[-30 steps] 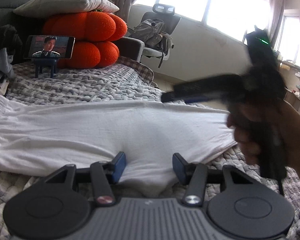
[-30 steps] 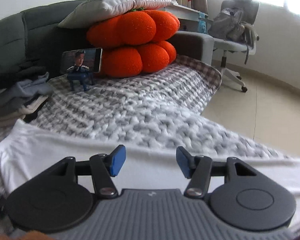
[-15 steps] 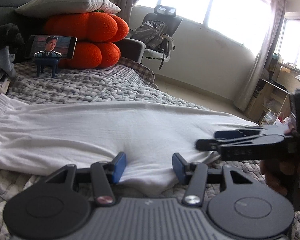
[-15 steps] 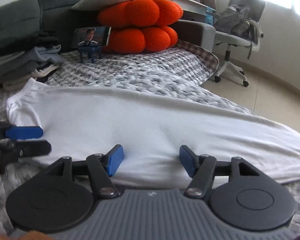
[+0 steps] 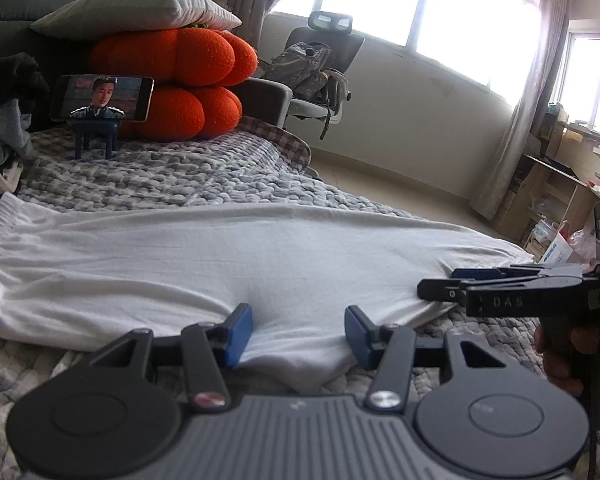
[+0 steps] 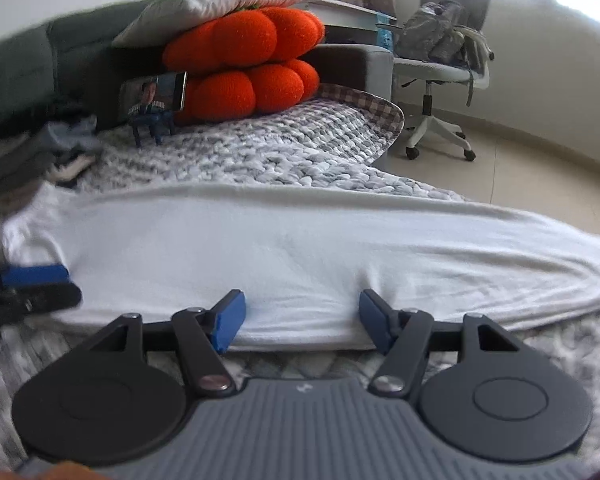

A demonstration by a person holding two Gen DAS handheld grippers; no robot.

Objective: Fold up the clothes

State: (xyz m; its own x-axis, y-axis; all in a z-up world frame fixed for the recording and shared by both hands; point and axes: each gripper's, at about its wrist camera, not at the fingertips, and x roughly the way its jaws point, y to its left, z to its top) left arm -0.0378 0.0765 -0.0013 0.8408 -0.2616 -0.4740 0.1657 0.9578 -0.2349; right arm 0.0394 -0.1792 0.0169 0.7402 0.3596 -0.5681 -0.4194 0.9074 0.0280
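fingers spread on both the left hand-held gripper (image 5: 298, 330) and right hand-held gripper (image 6: 302, 316), level over white garment (image 5: 220, 264).

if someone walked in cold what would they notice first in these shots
Likely the long white garment spread flat across the grey knitted blanket, filling the middle of both views. Next, the bright orange pumpkin-shaped cushions stacked at the back under a pale pillow, with a phone on a small stand in front of them. Both grippers, left and right, sit open at the garment's near edge.
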